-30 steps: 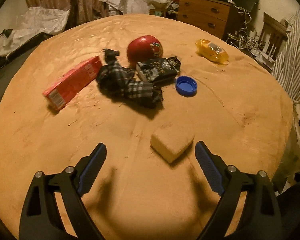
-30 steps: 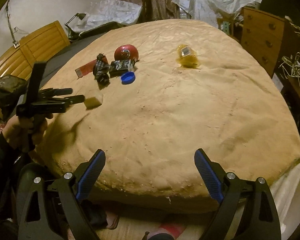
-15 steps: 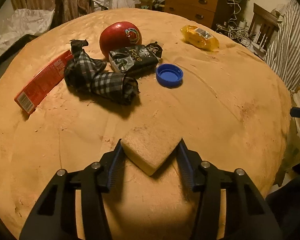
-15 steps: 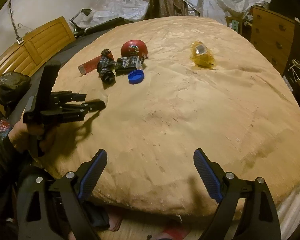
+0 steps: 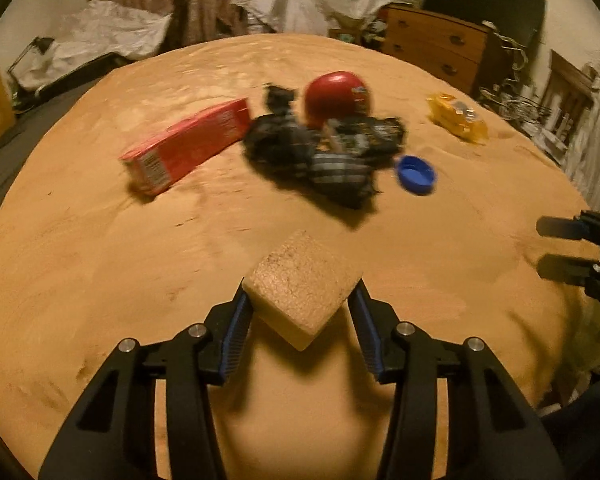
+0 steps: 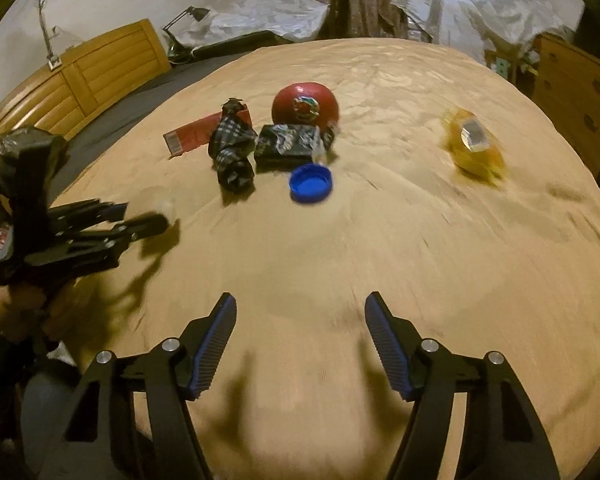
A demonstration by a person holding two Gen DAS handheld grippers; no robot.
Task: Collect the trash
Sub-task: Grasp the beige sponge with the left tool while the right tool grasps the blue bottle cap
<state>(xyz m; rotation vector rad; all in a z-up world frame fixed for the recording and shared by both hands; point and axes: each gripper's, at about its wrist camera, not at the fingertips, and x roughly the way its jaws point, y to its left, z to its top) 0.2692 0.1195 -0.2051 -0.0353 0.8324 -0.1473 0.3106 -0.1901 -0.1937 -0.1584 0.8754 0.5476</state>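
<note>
Pinching the tan, block-shaped foam sponge [image 5: 305, 282] by two opposite corners, the left gripper [image 5: 300, 312] held it clear of the tan cloth-covered desk [image 5: 100, 272], its shadow falling below; the diagonal bite probably followed from how the block had lain. Beyond it lay the red cardboard carton [image 5: 188, 144], the crumpled black-and-white checked wrapper [image 5: 312, 156], the red round ball [image 5: 336, 96], the blue plastic bottle cap [image 5: 416, 174] and the yellow plastic packet [image 5: 458, 122].

In the right wrist view, the right gripper [image 6: 300, 340] hung over bare desk with its jaws apart and nothing between them; they had just been closing. The cap [image 6: 311, 183] seemed its likeliest target, lying nearest ahead. At the left edge, the left gripper [image 6: 156, 222] appeared side-on.
</note>
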